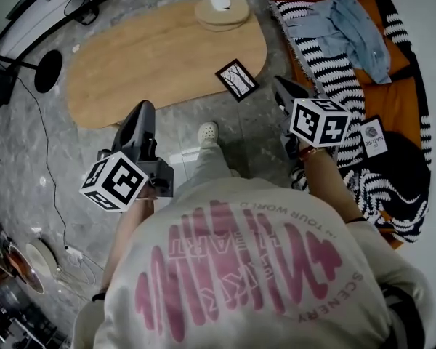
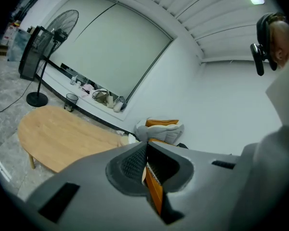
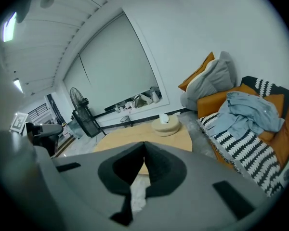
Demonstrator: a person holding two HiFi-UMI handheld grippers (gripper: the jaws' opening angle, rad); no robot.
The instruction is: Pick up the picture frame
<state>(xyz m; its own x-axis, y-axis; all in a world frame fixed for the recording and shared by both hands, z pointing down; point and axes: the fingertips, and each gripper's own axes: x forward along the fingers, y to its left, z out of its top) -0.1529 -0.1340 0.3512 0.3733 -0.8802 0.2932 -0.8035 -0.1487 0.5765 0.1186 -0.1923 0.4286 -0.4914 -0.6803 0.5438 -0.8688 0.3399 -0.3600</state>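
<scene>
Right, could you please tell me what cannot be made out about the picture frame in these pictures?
- The picture frame, head view: it is seen from steeply above, so whether it lies flat or leans on the table cannot be told. Its image is too small.
- Both gripper views: frame not visible. The left tongs and right tongs fill the lower picture.
- The floor nearest the person, head view: hidden by the shirt.

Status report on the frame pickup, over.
Left tool shut, empty. Right tool shut, empty. Picture frame untouched at table edge. Nothing blocking it.
</scene>
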